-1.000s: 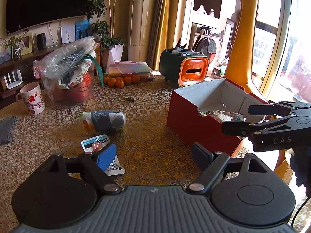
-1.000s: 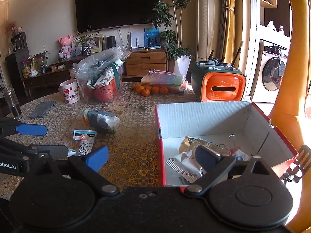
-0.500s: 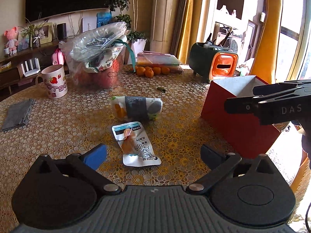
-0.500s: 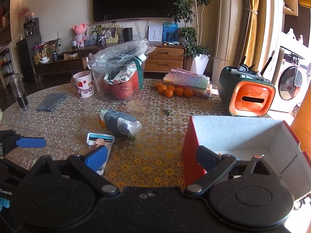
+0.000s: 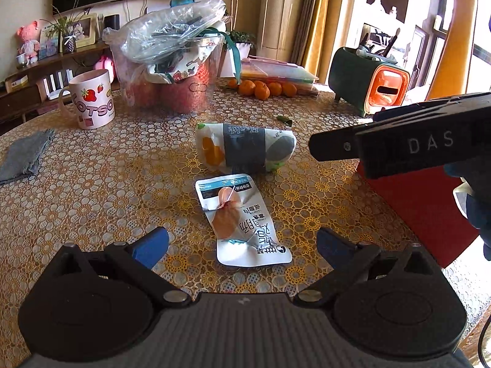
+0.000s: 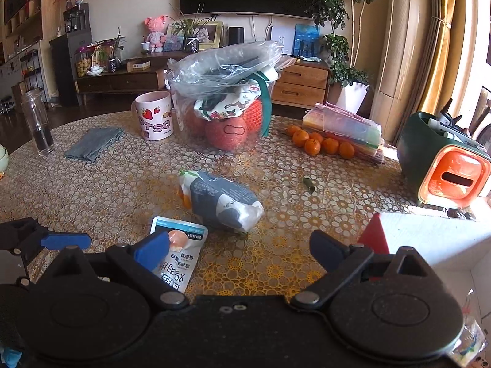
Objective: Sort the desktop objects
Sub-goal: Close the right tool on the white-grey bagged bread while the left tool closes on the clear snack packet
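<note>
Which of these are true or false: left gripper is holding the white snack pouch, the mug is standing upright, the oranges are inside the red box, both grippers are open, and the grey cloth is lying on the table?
1. The left gripper holds the white snack pouch. False: its jaws stand wide open above the pouch, which lies flat on the table.
2. The mug stands upright. True.
3. The oranges are inside the red box. False: they sit on the table beside stacked folders.
4. The right gripper is open too. True.
5. The grey cloth lies on the table. True.
</note>
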{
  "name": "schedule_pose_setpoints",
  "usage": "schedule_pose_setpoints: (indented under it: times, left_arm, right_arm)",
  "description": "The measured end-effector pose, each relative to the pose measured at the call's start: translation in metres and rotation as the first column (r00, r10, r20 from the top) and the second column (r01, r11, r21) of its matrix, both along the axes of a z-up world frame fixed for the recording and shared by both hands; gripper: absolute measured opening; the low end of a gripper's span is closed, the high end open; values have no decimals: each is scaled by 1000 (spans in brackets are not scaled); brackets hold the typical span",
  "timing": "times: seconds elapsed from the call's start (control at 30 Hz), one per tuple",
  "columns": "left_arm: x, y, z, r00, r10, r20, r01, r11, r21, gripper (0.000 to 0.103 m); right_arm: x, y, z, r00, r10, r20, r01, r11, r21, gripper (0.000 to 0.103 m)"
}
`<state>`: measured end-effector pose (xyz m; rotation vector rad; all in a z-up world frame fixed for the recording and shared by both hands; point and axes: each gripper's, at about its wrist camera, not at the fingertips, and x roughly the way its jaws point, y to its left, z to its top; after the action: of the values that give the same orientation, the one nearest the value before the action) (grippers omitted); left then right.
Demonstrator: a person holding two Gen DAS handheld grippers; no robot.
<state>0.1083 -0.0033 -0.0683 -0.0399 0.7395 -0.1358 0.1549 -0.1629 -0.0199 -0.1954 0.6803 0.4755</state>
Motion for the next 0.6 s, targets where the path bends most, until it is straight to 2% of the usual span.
schedule_pose_setpoints:
  times: [0.6]
  left_arm:
    - [55,-11,-33,998,49,-26,-48,999,22,103]
  right_arm:
    - [77,48,-48,995,81,-53,-83,995,-48,98]
